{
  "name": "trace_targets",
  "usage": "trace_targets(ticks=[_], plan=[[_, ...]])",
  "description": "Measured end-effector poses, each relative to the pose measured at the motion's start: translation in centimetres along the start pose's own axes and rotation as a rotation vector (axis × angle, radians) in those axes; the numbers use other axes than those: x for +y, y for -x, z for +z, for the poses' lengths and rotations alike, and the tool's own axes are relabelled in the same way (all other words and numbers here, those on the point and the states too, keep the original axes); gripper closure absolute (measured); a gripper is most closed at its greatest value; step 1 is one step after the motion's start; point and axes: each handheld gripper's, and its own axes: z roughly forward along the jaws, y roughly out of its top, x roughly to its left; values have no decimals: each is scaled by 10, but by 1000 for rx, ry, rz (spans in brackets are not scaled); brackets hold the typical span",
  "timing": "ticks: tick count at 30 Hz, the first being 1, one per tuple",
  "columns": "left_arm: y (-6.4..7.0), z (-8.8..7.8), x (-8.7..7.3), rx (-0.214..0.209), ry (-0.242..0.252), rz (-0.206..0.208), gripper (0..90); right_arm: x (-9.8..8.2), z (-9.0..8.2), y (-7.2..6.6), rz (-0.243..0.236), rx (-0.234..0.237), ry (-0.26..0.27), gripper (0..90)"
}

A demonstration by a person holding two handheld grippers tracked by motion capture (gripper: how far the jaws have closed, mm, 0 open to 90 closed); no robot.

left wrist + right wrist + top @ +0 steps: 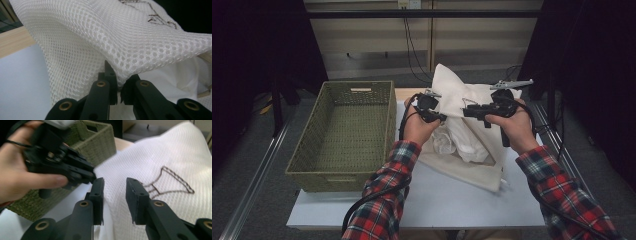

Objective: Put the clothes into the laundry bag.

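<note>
1. Nearest, two forearms in red plaid sleeves [384, 200], rising from the bottom of the high view over the white table [437, 200].
2. Left hand-held gripper [118, 91] clamped tight on an edge of the white mesh bag [100, 37]; mesh draped over and behind the jaw tips.
3. Right hand-held gripper [114, 200] with jaws parted, a clear gap between the pads; bag fabric lying behind and between them, not pinched. Brown stitched mark on the cloth just beyond the right jaw.
4. Mesh bag lifted above the middle of the table, between both hands, its lower part sagging onto the tabletop, white cloth bunched inside.
5. Farther left, a green woven basket [347, 130] on the table, just beside the left hand.
</note>
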Motion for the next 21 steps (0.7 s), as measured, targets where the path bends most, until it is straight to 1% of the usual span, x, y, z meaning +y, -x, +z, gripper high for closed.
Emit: trace_targets(ticks=[1, 2, 3, 4, 5, 6, 7, 8, 10, 11, 12, 13, 15, 16, 17, 18, 20, 21], plan=[[-2, -1, 0, -2, -4, -4, 862, 2, -2, -2, -11, 3, 7, 671], [-1, 0, 0, -3, -2, -21, 863, 3, -4, -6, -23, 13, 13, 681], [-2, 0, 0, -3, -16, -9, 863, 3, -4, -8, -29, 24, 13, 680], [-2, 0, 0, -2, -14, -7, 863, 2, -3, -11, -30, 31, 8, 682], [-2, 1, 0, -4, -15, -13, 863, 1, -2, -14, -47, 39, 3, 698], [-2, 1, 0, -3, -8, -25, 863, -1, 0, -16, -57, 58, -9, 702], [-2, 1, 1, 7, -10, -13, 862, -4, 3, -17, -42, 81, -14, 700], [-1, 0, 1, 11, -14, -16, 862, -7, 7, -18, -12, 104, -21, 704], [0, 0, 1, 3, -9, -23, 862, -14, 15, -19, 14, 139, -21, 730], [0, -1, 1, 3, -20, -30, 863, -17, 18, -20, 14, 142, -28, 738], [-1, -1, 1, 2, -12, -35, 863, -24, 23, -20, 1, 141, -22, 828], [-1, -1, 1, -2, -16, -32, 863, -27, 26, -20, -28, 136, -27, 881], [-2, -2, 0, 1, -11, -38, 863, -33, 31, -19, -30, 121, -36, 900], [-2, -1, 0, -3, -5, -40, 863, -36, 35, -18, -28, 133, -42, 900], [-2, -1, 0, -2, -4, -43, 863, -39, 38, -17, -32, 128, -46, 900], [-2, -1, 0, 0, -8, -40, 863, -41, 41, -17, -38, 113, -44, 900], [-1, -1, 0, 1, -7, -43, 863, -47, 49, -17, -41, 127, -42, 900], [-1, -1, 0, 5, -2, -42, 863, -49, 52, -17, -57, 122, -36, 900]])
